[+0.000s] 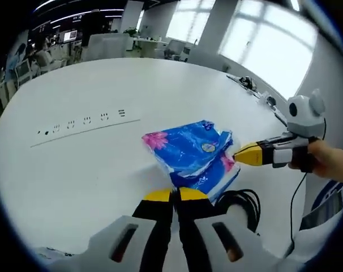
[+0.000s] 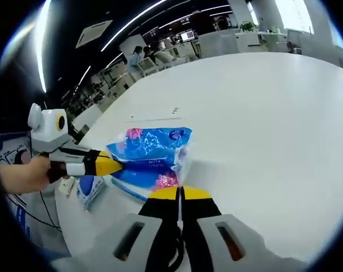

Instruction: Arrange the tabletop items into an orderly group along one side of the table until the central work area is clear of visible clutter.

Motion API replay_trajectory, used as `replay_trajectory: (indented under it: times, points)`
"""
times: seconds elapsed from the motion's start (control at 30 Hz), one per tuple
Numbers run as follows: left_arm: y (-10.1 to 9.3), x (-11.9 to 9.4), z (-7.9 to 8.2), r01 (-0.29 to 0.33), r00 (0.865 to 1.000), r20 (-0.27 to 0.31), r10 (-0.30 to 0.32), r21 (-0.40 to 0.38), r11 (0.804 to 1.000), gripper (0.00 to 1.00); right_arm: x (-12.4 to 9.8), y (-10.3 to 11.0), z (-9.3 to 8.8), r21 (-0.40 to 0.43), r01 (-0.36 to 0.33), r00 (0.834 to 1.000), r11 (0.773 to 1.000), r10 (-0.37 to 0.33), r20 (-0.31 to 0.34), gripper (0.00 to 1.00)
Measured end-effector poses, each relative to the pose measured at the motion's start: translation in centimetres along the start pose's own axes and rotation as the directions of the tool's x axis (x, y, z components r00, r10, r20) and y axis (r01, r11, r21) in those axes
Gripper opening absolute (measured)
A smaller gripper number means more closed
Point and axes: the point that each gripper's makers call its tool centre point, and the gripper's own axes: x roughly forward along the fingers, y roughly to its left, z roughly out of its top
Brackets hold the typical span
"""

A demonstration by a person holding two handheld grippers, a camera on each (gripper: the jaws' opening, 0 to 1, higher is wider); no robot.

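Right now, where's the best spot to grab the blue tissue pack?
Probably the crinkly end flap of the tissue pack, coming in flat along the table. The pack lies flat and wide, so its thin plastic edge fits between jaws better than its body.

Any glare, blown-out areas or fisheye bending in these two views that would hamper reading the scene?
Left gripper view: windows blown out, the table edge bows strongly, blue tissue pack sharp. Right gripper view: ceiling light strips streak and curve, room behind dim, pack clearly lit.

tissue packs (image 1: 191,153) on table (image 1: 92,187) — between both tongs
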Motion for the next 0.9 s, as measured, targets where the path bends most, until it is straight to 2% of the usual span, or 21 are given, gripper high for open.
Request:
replay_trajectory:
  times: [0.23, 0.47, 0.57, 0.7, 0.8, 0.9]
  points:
    - [-0.5, 1.7, -0.7, 0.011, 0.999, -0.031, -0.012, -0.025, 1.000, 0.00, 0.7, -1.6, -0.7, 0.008, 0.035, 0.999, 0.999, -0.035, -0.030, 0.00]
    - [-1.0, 3.5, -2.2, 0.020, 0.996, -0.087, -0.020, -0.002, 1.000, 0.00, 1.0, -3.0, -2.7, 0.017, 0.071, 0.994, 0.997, -0.069, -0.082, 0.00]
    - [-0.9, 3.7, -2.6, 0.009, 0.995, -0.098, -0.010, -0.010, 1.000, 0.00, 1.0, -3.3, -3.0, 0.026, 0.072, 0.995, 0.997, -0.069, -0.077, 0.00]
    - [-0.8, 4.0, -2.9, -0.002, 0.994, -0.108, 0.000, -0.021, 1.000, 0.00, 1.0, -3.4, -2.9, 0.037, 0.073, 0.995, 0.997, -0.070, -0.078, 0.00]
    - [-0.8, 4.0, -2.9, -0.005, 0.994, -0.107, 0.003, -0.018, 1.000, 0.00, 1.0, -3.5, -3.0, -0.003, 0.071, 0.994, 0.997, -0.071, -0.086, 0.00]
    - [-0.8, 4.1, -2.8, 0.004, 0.996, -0.092, -0.005, -0.011, 1.000, 0.00, 1.1, -3.6, -3.4, -0.009, 0.072, 0.993, 0.997, -0.073, -0.091, 0.00]
